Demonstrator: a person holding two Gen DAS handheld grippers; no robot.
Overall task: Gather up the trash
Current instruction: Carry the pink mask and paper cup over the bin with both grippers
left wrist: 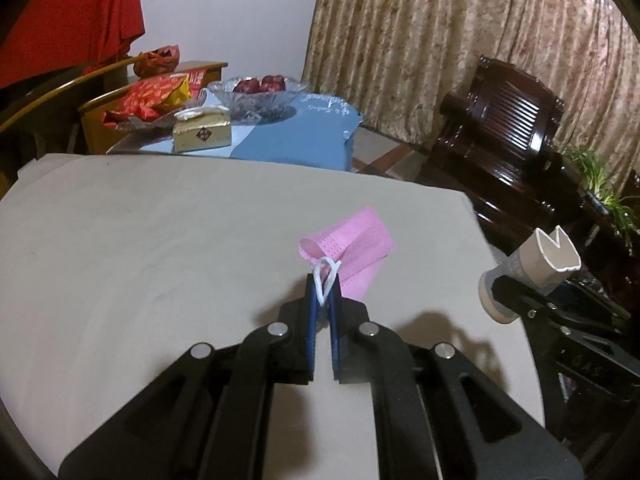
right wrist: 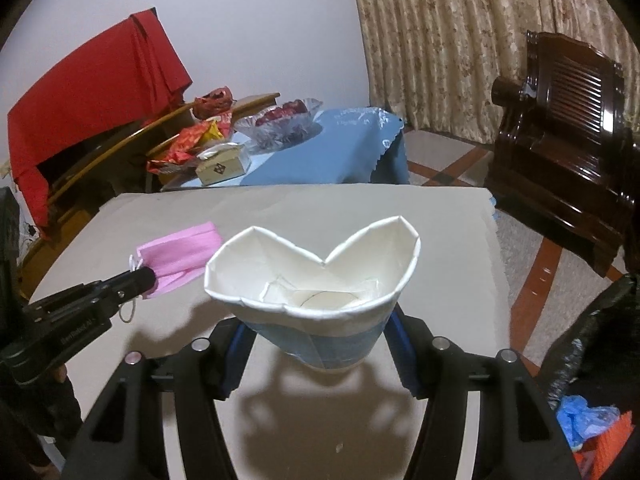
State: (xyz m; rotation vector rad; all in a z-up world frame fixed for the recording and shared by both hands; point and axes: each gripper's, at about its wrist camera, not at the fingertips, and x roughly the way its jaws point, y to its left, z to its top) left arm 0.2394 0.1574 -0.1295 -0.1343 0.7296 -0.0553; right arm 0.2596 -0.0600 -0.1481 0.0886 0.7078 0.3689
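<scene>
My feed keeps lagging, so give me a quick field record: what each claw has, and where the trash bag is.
left claw: shut on the pink face mask, pinched at its white ear loop, above the table
right claw: shut on the crushed paper cup, rim dented inward, above the table
table: beige cloth cover
trash bag: black, at the right edge of the right wrist view, blue and orange trash inside
still to do: both items held, neither in the bag yet

dim indoor light, soft shadows below, fisheye-curved dark corners, slight blur
</scene>
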